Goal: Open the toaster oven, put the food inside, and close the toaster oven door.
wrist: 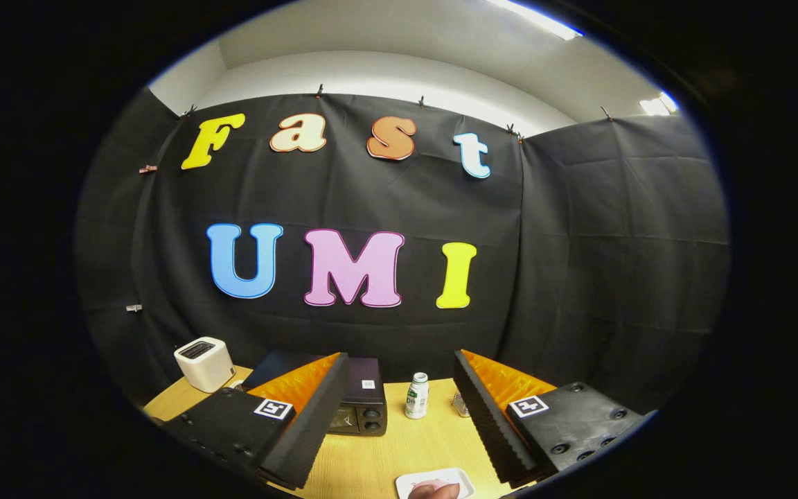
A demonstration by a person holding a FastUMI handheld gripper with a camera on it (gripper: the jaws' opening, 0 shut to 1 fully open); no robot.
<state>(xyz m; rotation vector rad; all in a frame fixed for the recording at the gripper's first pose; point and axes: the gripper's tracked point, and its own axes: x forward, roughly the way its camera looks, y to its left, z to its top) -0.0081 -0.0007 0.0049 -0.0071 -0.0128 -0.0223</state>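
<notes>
The dark toaster oven (361, 404) stands on the wooden table (371, 457) beyond my left finger, which covers most of it; its knobs show at its right end. I cannot tell how its door stands. A white tray (444, 478) lies near the table's front edge, between the fingers and slightly right, with a pinkish piece of food (435, 490) on it. My gripper (399, 416) is held above the table, open wide, with nothing between its fingers.
A small white bottle (417, 396) with a green label stands just right of the toaster oven. A white slot toaster (204, 363) sits at the table's far left corner. A small clear object (460, 404) peeks out beside the right finger.
</notes>
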